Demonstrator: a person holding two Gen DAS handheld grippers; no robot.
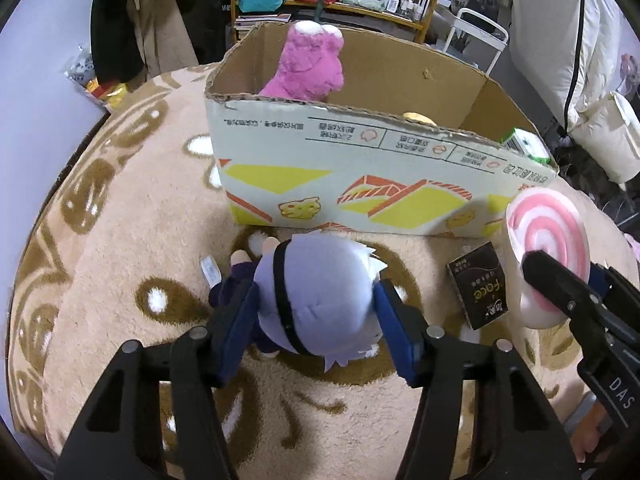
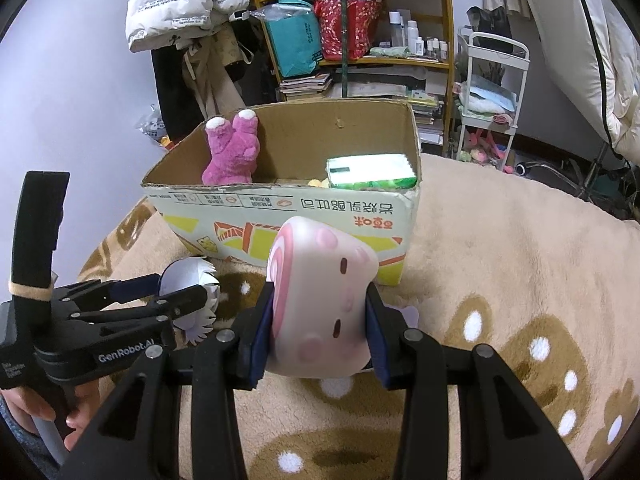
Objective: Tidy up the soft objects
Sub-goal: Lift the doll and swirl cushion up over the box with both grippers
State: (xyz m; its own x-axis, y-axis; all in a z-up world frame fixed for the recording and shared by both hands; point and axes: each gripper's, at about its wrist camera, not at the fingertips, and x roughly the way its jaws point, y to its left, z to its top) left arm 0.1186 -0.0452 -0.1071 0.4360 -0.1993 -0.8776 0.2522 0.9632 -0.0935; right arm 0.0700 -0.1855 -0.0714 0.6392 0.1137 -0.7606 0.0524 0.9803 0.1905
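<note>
Both toys gripped, cardboard box (image 2: 280, 216) straight ahead on the rug (image 2: 520, 280)

Left hand-held gripper (image 1: 316, 312) is clamped on the white-haired plush doll (image 1: 316, 292) low over the rug; right hand-held gripper (image 2: 318, 332) is clamped on the pink swirl cushion (image 2: 320, 300), just short of the box. Best move, I'd say: lift each clear of the near wall before letting go, one after the other so they don't collide. Count: two toys in grip, one purple plush (image 2: 232, 152) and one green-white pack (image 2: 370, 172) inside, one dark carton (image 1: 478, 288) on the rug
</note>
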